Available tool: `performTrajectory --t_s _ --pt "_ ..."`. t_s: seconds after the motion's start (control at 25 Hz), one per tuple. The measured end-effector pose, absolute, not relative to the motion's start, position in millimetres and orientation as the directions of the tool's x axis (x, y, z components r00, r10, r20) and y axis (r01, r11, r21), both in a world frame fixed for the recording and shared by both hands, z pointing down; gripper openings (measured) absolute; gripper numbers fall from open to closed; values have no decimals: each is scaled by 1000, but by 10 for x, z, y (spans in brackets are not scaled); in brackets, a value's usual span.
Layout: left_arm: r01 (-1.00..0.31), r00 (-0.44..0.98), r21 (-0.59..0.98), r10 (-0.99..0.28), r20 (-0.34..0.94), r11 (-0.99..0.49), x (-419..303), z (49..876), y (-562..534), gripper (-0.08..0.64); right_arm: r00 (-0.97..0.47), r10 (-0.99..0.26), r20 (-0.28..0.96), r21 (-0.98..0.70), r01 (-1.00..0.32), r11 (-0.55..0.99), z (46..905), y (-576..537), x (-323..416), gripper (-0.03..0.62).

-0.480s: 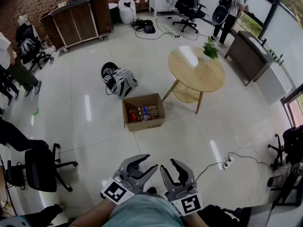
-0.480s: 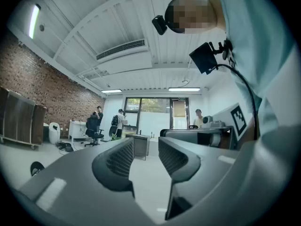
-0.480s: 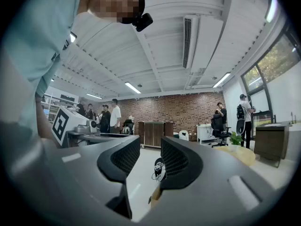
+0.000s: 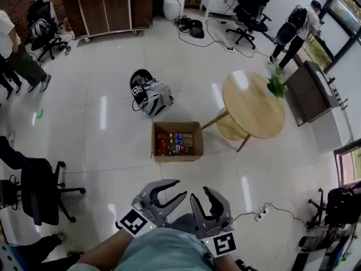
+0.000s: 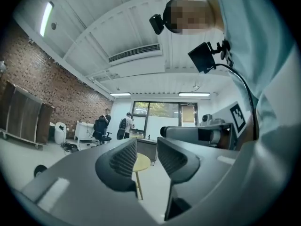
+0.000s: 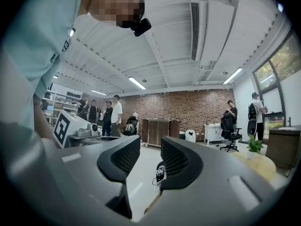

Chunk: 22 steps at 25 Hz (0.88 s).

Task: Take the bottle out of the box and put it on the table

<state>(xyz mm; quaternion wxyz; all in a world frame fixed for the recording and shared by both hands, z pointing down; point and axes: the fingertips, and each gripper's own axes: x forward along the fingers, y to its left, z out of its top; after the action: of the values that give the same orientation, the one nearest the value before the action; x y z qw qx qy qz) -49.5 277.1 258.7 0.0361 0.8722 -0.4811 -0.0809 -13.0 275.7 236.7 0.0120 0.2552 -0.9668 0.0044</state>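
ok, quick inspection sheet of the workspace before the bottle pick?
Surface: round wooden table, top bare except a potted plant near its edge.
Job's things: open cardboard box on the floor beside the table, several bottles inside.
Clutter: backpack on the floor beyond the box.
Grippers: left hand-held gripper and right hand-held gripper both open, empty, well short of the box.
Cables: power strip with cord on the floor at right; cable tangle far back.
Surroundings: office chair at left, wooden cabinet, people at the room's edges.
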Motion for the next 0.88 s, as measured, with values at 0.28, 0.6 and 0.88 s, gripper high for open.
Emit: performTrajectory --t_s 0.28,0.6,0.88 --pt "-866 474 152 -879 -57 -477 -618 2774 2060 11 -877 -479 42 8 -479 878 2585 1881 -51 120" --pt "-922 369 144 -928 48 -360 -170 2962 930 11 -944 -323 67 -71 -327 942 2858 630 258 106" --pt "-966 218 164 -972 92 -201 -383 3269 376 11 -982 -145 117 -70 -154 986 3289 13 104 38"
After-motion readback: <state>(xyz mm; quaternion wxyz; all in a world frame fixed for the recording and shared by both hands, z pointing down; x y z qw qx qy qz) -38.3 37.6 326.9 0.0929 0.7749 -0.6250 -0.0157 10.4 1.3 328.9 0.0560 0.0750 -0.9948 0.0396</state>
